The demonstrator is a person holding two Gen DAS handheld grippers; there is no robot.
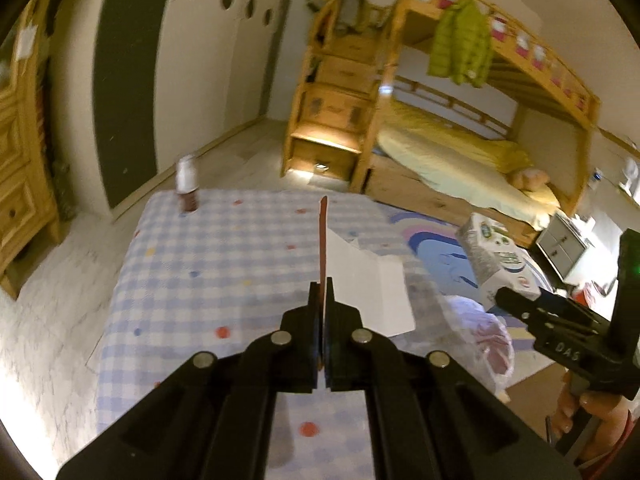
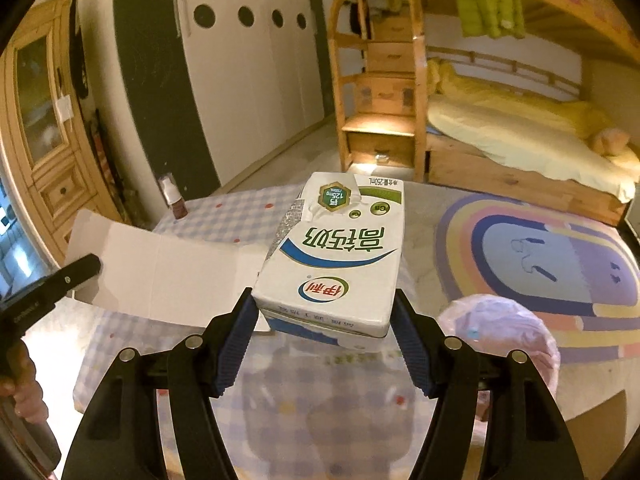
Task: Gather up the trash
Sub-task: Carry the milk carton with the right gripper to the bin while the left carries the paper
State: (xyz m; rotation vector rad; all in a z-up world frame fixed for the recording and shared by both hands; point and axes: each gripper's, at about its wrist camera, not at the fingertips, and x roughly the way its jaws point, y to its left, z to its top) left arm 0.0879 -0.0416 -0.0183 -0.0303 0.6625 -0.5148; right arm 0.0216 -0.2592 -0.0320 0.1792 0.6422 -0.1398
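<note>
Checked blue-and-white cloth (image 1: 192,280) covers the table; above it the left gripper (image 1: 319,292) pinches flattened white cardboard (image 2: 168,276) edge-on; the right gripper (image 2: 324,312) clamps a white milk carton (image 2: 340,248), green-and-blue printed, over a pink-lined bin (image 2: 504,328).

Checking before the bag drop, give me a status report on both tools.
Left tool shut on flattened cardboard. Right tool shut on milk carton. Pink bag below right, nothing in the way.
</note>
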